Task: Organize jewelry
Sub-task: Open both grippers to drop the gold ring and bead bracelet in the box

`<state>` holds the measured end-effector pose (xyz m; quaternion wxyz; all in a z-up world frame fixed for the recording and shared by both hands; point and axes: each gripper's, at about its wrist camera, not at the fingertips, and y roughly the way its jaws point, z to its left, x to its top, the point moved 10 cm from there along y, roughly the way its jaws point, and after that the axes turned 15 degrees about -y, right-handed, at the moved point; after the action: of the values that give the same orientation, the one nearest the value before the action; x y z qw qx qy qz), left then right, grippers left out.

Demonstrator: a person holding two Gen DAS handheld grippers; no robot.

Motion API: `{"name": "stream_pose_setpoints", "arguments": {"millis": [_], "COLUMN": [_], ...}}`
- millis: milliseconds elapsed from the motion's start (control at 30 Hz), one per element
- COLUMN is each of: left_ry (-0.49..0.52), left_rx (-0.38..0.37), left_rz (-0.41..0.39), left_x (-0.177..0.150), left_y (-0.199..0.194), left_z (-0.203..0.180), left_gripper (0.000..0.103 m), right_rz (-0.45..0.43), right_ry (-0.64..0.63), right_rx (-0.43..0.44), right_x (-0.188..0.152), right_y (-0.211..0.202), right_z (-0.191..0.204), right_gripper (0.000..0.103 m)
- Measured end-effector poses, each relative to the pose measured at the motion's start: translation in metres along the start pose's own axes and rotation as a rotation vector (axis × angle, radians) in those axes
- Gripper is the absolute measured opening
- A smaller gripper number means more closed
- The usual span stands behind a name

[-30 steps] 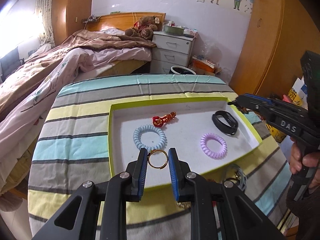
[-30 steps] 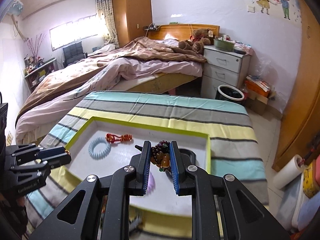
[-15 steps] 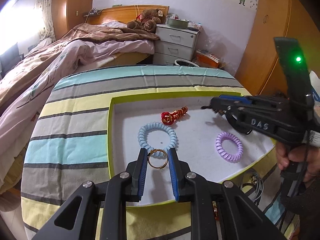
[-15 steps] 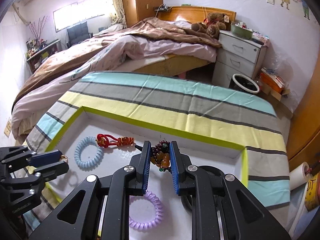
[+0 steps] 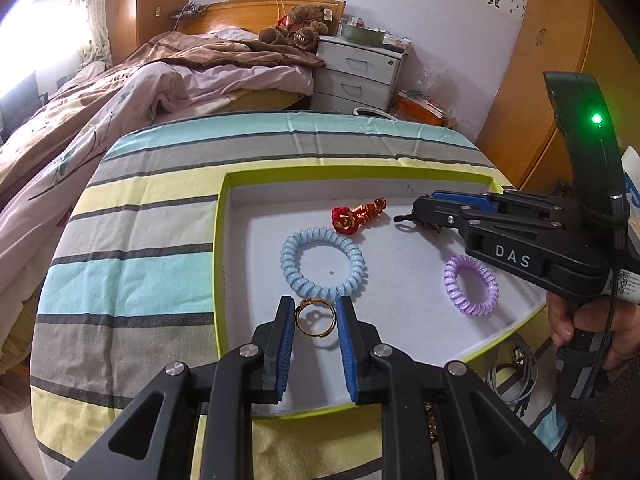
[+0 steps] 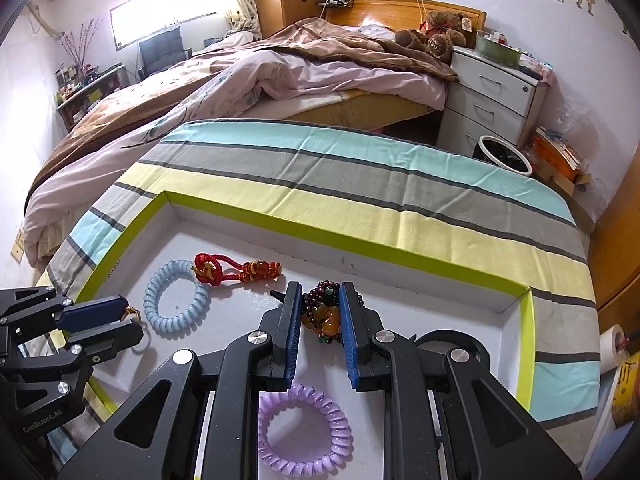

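Left gripper [image 5: 316,314]: jaws clamp the gold ring [image 5: 315,317].
Right gripper [image 6: 320,312]: jaws clamp the beaded bracelet [image 6: 322,314], partly hidden.
Black band [image 6: 448,340]: mostly hidden behind the right gripper.

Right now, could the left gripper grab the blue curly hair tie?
Probably not yet. The left gripper is already shut on a gold ring, so its fingers are full. The blue spiral hair tie lies just ahead of it in the tray, with nothing between them.
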<state>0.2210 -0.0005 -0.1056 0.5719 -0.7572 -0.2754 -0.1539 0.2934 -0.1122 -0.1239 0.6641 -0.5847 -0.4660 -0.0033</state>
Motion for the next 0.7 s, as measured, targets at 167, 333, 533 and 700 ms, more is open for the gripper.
{"name": "stream_pose_setpoints", "arguments": {"millis": [167,333,533,700], "left_ry": [0.005,0.009,0.006,0.002], "left_rx": [0.003,0.004,0.007,0.003], "left_rz": [0.002,0.003,0.002,0.004], "left_x": [0.0002,0.0012,0.0004,0.0001], "left_y": [0.002,0.006,0.0074,0.0051], "left_z": [0.0,0.0017,0.0011,0.0002], "left_gripper": [0.022,0.022,0.022,0.025], "right_rz": [0.003,-0.001,-0.01,-0.017], "right_ry": [-0.013,-0.003,0.006,0.011], "right_rx": [-0.007,-0.004,0.002,0.001], "right_x": [0.0009,0.0008,0.0009,0.0018], "right_y": [0.0006,0.0006,-0.0007,-0.0026], "right_z": [0.0012,0.001,0.001,0.0001], "right_gripper": [0.02,0.02,0.023,0.039]}}
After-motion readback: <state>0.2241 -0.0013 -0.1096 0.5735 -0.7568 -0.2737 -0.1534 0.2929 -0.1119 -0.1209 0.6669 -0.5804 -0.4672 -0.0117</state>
